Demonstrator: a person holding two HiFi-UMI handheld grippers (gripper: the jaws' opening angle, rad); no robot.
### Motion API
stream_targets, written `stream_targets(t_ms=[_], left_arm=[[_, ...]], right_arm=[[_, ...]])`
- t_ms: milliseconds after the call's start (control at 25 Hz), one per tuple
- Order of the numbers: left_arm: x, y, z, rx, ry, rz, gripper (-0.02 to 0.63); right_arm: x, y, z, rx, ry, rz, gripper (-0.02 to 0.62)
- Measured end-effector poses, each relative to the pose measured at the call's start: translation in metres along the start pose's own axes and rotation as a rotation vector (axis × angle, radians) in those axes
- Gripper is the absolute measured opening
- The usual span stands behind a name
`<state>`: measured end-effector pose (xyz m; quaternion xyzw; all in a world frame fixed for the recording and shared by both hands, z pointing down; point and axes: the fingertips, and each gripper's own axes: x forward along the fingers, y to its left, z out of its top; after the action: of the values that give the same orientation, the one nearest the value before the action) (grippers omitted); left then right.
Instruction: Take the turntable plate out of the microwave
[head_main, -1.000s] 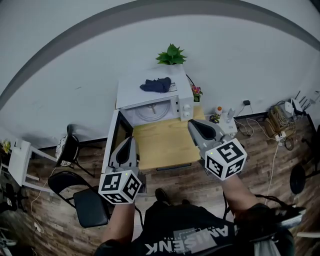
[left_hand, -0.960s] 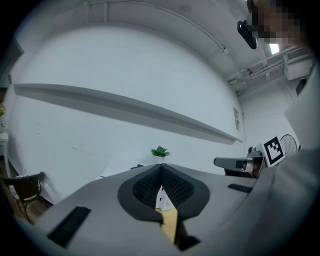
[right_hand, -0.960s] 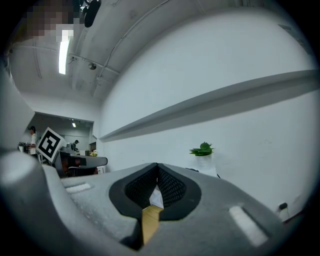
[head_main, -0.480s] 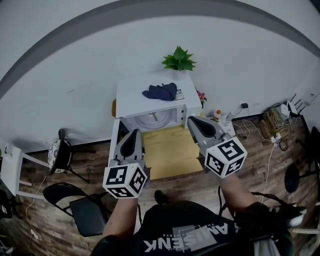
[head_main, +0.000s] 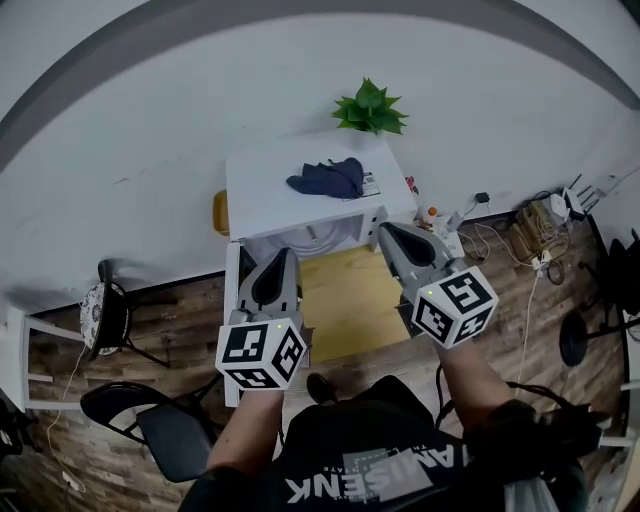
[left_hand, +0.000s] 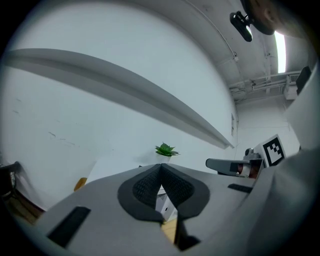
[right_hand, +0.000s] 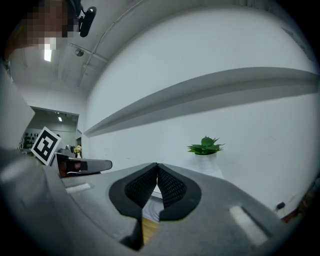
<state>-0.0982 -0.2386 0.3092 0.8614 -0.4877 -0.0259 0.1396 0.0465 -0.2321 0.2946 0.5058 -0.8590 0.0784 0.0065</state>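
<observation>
Left gripper (head_main: 283, 256) and right gripper (head_main: 386, 232) are both hovering clenched empty, pointing at the open microwave (head_main: 300, 180), turntable plate (head_main: 312, 238) sitting inside.

White capitals are showing across the person's black shirt (head_main: 372, 478), well in front of the microwave (head_main: 290, 190); they seem to read "ANISENK", with a smaller, partly hidden line above that cannot be made out. A small printed label (head_main: 370, 184) is lying on top of the microwave, just beside the dark cloth (head_main: 328, 178), too small to read. The left cube (head_main: 262, 352) and right cube (head_main: 455, 306), in front of the microwave, are carrying black-and-white square code markers, no letters.
</observation>
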Motion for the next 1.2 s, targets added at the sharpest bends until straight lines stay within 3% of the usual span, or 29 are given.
stream_targets(t_ms=[200,400,680,760,920,1080,1200], left_arm=[[0.009,0.009,-0.015,-0.006,0.029,0.021,0.003],[0.022,0.017,-0.03,-0.002,0.057,0.094,0.003],[0.029,0.018,-0.056,-0.125,0.044,0.143,0.008],[0.033,0.017,-0.07,-0.168,0.072,0.14,0.075],[0.041,0.016,-0.09,-0.229,0.096,0.135,0.075],[0.047,0.01,-0.093,-0.316,-0.004,0.081,0.119],[0.053,0.02,-0.113,-0.355,0.029,0.124,0.129]], right_arm=[[0.015,-0.007,-0.015,0.021,0.029,0.02,0.026],[0.03,-0.028,-0.031,0.068,0.042,0.058,0.062],[0.041,-0.051,-0.071,0.157,0.123,0.126,0.181],[0.043,-0.055,-0.086,0.191,0.151,0.148,0.204],[0.049,-0.055,-0.115,0.263,0.231,0.218,0.25],[0.055,-0.059,-0.142,0.414,0.269,0.238,0.261],[0.061,-0.062,-0.166,0.497,0.308,0.247,0.261]])
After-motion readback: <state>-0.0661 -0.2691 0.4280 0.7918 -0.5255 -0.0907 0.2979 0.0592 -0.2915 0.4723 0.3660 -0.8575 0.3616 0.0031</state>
